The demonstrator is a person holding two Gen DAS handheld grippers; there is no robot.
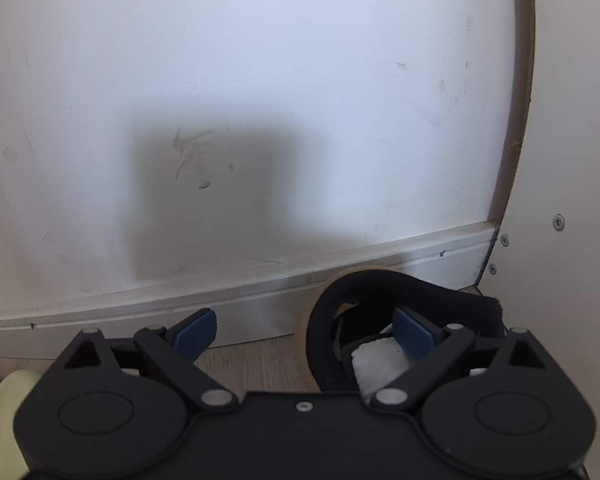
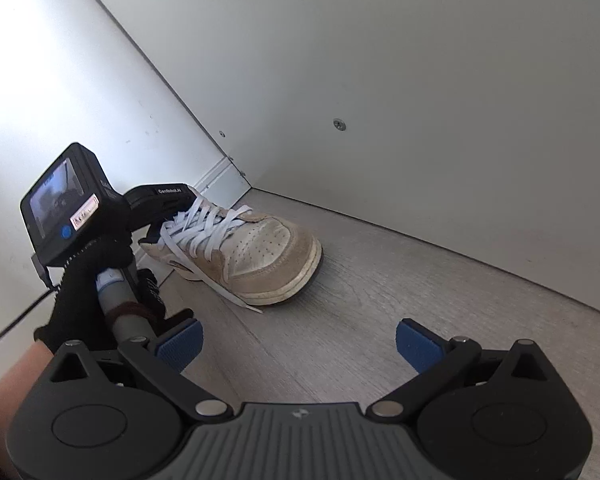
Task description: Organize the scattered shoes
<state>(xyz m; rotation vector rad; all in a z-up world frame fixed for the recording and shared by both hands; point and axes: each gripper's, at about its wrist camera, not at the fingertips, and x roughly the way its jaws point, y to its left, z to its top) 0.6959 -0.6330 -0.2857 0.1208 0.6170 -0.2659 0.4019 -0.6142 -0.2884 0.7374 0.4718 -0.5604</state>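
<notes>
A tan and white sneaker with white laces stands on the wood floor in the corner, toe pointing away from the wall. In the left wrist view I see its black padded collar and white insole. My left gripper is open; its right pad sits inside the shoe opening and its left pad outside, so the collar's side wall lies between them. My right gripper hangs open above the bare floor, short of the sneaker's toe, holding nothing.
A white wall with a baseboard runs behind the shoe, and a white screwed panel closes the corner. A gloved hand holds the left tool. Pale yellow rounded shapes lie at the lower left.
</notes>
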